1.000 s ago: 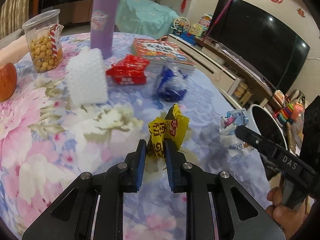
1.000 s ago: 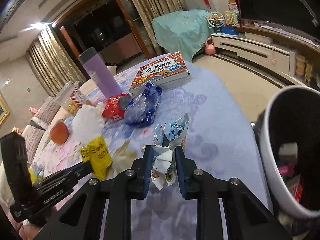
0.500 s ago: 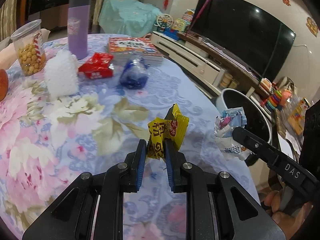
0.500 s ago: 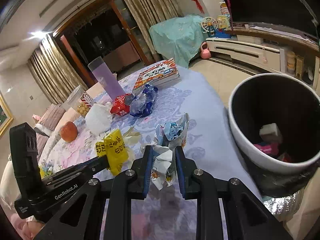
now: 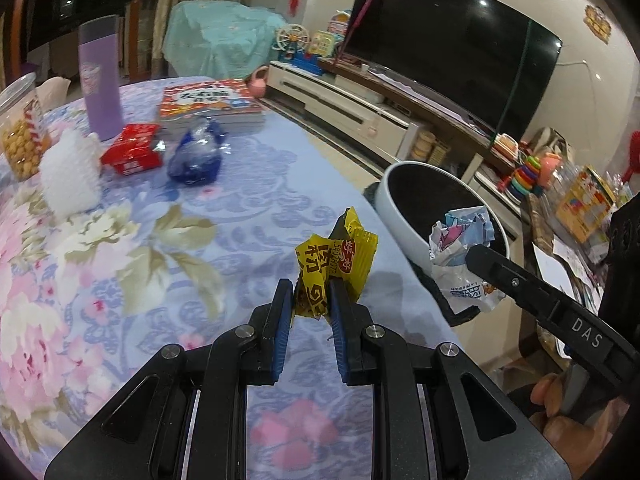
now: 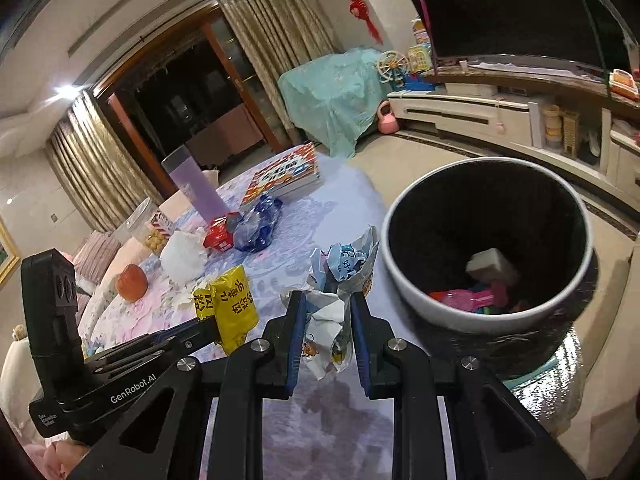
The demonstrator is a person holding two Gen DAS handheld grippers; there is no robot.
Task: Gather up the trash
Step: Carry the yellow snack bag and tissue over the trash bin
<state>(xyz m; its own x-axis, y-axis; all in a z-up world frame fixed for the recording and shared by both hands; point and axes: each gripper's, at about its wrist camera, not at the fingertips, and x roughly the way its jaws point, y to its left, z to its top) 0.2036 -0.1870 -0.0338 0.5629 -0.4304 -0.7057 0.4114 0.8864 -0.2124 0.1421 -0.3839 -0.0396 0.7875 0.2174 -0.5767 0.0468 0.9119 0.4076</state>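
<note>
My left gripper (image 5: 311, 294) is shut on a yellow snack wrapper (image 5: 334, 264) and holds it above the floral tablecloth near the table's right edge; the wrapper also shows in the right wrist view (image 6: 230, 306). My right gripper (image 6: 327, 306) is shut on a crumpled white and blue wrapper (image 6: 340, 276), which also shows in the left wrist view (image 5: 460, 248), just left of the bin's rim. The white bin with a black inside (image 6: 416, 292) stands beside the table, also in the left wrist view (image 5: 394, 208), and holds some trash.
On the table (image 5: 120, 260) stand a blue crumpled bag (image 5: 196, 156), a red packet (image 5: 134, 148), a white foam piece (image 5: 70, 178), a purple tumbler (image 5: 100, 76), a book (image 5: 208, 104), a snack jar (image 5: 18, 128) and an apple (image 6: 131, 282). A TV stand lies beyond the bin.
Both grippers have moved right and toward the bin with their wrappers held. The bin's opening has come into fuller view in both cameras.
</note>
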